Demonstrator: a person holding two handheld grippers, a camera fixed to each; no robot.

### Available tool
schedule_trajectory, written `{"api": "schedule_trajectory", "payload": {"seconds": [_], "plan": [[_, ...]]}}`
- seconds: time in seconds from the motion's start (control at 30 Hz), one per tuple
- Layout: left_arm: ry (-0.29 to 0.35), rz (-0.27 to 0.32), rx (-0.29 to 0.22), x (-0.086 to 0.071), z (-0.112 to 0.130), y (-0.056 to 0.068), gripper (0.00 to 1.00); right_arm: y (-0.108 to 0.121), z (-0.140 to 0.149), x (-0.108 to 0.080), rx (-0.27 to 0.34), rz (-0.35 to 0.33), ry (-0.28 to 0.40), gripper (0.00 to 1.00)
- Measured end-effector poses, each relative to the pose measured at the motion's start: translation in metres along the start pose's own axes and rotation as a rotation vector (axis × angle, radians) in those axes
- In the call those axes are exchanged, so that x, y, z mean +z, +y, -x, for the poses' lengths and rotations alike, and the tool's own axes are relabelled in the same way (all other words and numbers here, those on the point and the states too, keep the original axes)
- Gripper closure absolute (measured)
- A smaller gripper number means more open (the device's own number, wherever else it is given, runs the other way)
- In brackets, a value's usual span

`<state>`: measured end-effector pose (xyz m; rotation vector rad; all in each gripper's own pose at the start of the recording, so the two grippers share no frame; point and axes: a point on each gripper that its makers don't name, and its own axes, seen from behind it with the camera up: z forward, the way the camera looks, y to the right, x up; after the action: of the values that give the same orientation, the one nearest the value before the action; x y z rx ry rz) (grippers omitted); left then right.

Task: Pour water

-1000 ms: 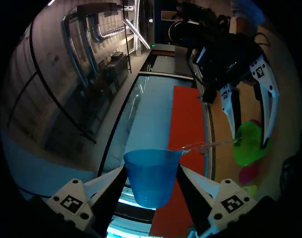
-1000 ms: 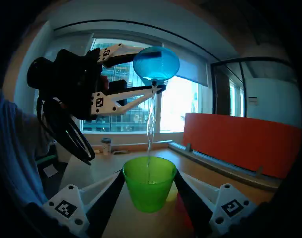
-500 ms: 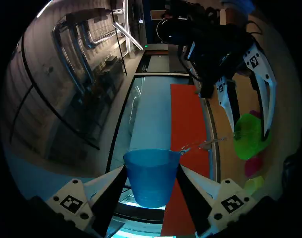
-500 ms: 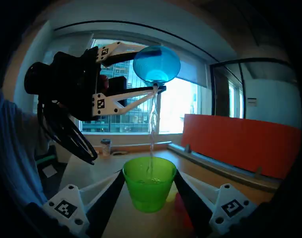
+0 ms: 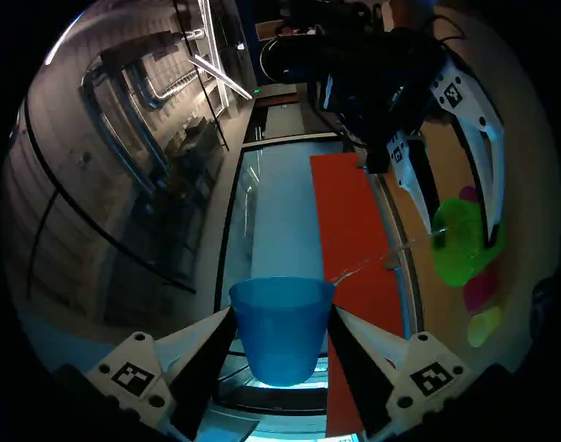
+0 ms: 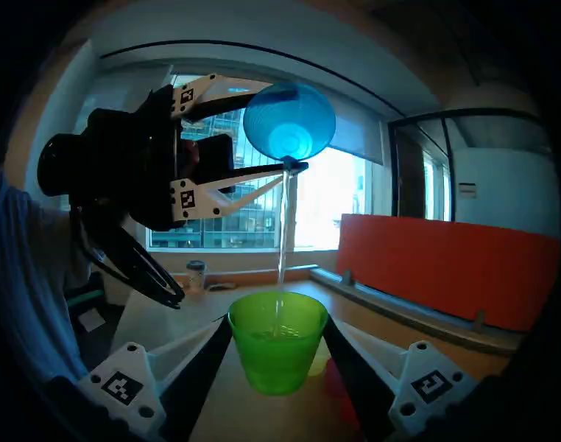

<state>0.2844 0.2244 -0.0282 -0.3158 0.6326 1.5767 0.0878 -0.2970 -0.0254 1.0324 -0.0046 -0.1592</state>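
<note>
- A thin stream of water [image 6: 283, 228] drops into the green cup [image 6: 277, 350], held upright over the counter [image 6: 347, 295].
- The blue cup [image 6: 288, 121] hangs directly above the green cup, tipped near level, its pouring lip over the green cup's mouth.
- The left tool [image 5: 282, 313] clamps the blue cup, while the right tool [image 6: 277, 324] grips the green cup with both fingers.
- Any further tilt likely depends on that lip staying above the green cup.
</note>
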Motion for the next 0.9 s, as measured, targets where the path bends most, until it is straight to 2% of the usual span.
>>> {"api": "schedule_trajectory", "payload": {"seconds": [0.1, 0.5, 0.77, 0.9], "plan": [[0.008, -0.004, 0.029, 0.0, -0.004, 0.0, 0.16, 0.001, 0.0, -0.001, 0.001, 0.001, 0.003, 0.09], [0.021, -0.017, 0.087, -0.001, -0.012, -0.001, 0.16, 0.001, -0.002, -0.002, 0.003, 0.004, 0.008, 0.09], [0.022, -0.024, 0.062, 0.0, -0.011, -0.004, 0.16, 0.001, -0.003, -0.001, 0.003, 0.003, 0.009, 0.09], [0.022, -0.021, -0.001, 0.002, -0.007, -0.004, 0.16, 0.002, -0.004, -0.001, 0.004, 0.005, 0.013, 0.09]]}}
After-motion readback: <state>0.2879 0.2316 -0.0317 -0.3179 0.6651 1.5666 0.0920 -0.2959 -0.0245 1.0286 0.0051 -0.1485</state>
